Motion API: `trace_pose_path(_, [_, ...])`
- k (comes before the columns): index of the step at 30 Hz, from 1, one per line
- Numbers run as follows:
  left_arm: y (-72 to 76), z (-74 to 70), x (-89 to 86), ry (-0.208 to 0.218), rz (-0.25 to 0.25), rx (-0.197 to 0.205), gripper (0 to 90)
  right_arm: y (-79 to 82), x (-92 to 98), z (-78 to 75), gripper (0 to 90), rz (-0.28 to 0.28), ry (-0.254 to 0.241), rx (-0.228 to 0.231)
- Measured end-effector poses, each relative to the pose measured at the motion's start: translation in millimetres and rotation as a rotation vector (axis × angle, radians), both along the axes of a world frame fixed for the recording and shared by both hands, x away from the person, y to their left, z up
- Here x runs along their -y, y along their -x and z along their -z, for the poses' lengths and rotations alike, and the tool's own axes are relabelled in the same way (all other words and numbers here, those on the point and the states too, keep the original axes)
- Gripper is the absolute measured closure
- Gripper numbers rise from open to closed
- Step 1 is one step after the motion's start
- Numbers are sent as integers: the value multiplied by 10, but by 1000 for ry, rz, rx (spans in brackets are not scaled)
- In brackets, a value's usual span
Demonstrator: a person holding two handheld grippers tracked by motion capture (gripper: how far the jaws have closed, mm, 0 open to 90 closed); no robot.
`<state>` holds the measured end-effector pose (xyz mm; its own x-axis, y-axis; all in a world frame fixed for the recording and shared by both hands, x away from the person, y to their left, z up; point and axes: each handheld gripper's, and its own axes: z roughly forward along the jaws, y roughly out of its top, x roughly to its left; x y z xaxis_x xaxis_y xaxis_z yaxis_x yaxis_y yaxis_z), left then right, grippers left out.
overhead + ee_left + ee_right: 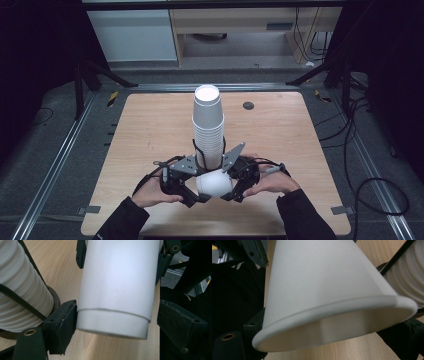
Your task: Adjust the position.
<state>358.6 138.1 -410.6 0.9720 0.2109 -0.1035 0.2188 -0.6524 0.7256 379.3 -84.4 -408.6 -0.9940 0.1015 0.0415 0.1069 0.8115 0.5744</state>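
A single white paper cup [214, 184] lies on its side above the near part of the wooden table [150, 130], between my two grippers. My right gripper [233, 192] is shut on its wide rim end [332, 312], a jaw on each side. My left gripper [196, 194] straddles the narrow base end [112, 325]. One pad [62, 323] touches the cup and the other pad [180, 322] stands clear of it, so this gripper [121, 323] is open. Just behind them a tall stack of upside-down white cups [207, 125] stands upright.
The stack [20, 290] rests in a dark round base [54, 300] with thin black uprights, close beside my left gripper. A small dark disc [248, 105] lies at the table's far right. Metal rails and cables run along both sides of the table.
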Motion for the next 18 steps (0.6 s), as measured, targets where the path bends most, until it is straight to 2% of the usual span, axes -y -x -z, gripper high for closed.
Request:
trace_pose_path(6, [-3,14,22,-3,10,-7,183,12,-73,2,107,-18,4,-7])
trace_pose_path(18, [9,41,57,-36,22,-5,206,27,-115,-5,108,-34,2,-6])
